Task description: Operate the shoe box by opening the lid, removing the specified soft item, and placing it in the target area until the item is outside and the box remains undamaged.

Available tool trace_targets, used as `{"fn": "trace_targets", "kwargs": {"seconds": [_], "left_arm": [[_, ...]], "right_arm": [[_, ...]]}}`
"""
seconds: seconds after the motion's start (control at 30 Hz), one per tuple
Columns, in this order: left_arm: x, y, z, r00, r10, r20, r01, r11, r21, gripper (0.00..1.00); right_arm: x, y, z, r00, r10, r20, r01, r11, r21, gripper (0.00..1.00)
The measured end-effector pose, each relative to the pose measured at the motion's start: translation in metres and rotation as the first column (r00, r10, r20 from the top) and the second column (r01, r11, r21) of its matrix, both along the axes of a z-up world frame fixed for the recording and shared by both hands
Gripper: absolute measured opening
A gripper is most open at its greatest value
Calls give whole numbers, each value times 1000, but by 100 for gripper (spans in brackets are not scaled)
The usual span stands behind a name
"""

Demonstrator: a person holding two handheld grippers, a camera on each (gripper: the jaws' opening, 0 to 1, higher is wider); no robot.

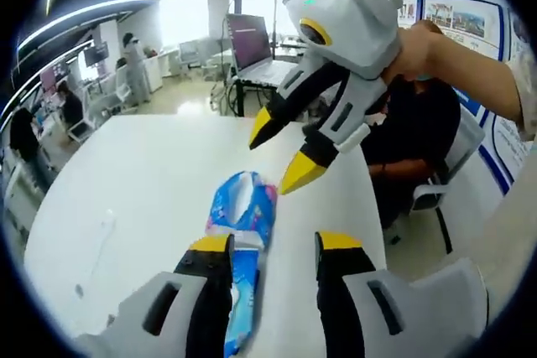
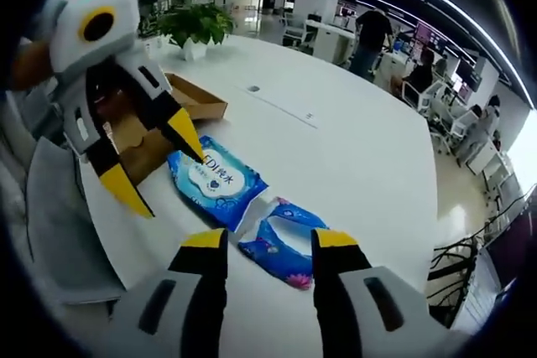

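Both grippers hang above the white bench (image 2: 361,148), fingers spread, holding nothing. The left gripper (image 2: 159,169) hovers over the blue wipes pack (image 2: 216,180), out beside the open cardboard shoe box (image 2: 180,106). The right gripper (image 2: 260,245) is over a smaller blue patterned packet (image 2: 285,249).

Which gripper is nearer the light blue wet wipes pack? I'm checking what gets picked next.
Left. The left gripper has a yellow jaw tip at the light blue wet wipes pack's edge; the right gripper hangs back, above the dark blue floral pack.
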State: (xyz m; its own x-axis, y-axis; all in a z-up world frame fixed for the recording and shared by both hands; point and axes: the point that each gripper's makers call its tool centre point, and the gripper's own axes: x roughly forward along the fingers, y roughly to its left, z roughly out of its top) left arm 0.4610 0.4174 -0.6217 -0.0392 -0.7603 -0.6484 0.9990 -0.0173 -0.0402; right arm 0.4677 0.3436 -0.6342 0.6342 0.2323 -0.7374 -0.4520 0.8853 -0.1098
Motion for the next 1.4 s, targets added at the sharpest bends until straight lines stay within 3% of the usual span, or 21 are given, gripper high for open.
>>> {"fn": "trace_targets", "kwargs": {"seconds": [0.4, 0.63, 0.83, 1.03, 1.4], "left_arm": [[19, 56, 28, 996, 82, 29, -81, 996, -41, 49], [28, 87, 44, 988, 154, 23, -151, 985, -88, 56], [38, 122, 52, 973, 228, 14, -225, 968, -114, 61], [50, 164, 57, 948, 318, 20, -313, 941, -127, 64], [57, 235, 47, 908, 418, 42, -412, 906, -99, 69]], "right_arm": [[-7, 39, 20, 998, 28, 57, -31, 998, 54, 50], [-12, 72, 29, 993, 105, 55, -110, 989, 96, 58], [-11, 95, 37, 982, 175, 66, -181, 977, 111, 65], [-10, 122, 36, 965, 255, 60, -261, 958, 121, 67], [-5, 172, 30, 921, 384, 62, -389, 910, 146, 72]]}}
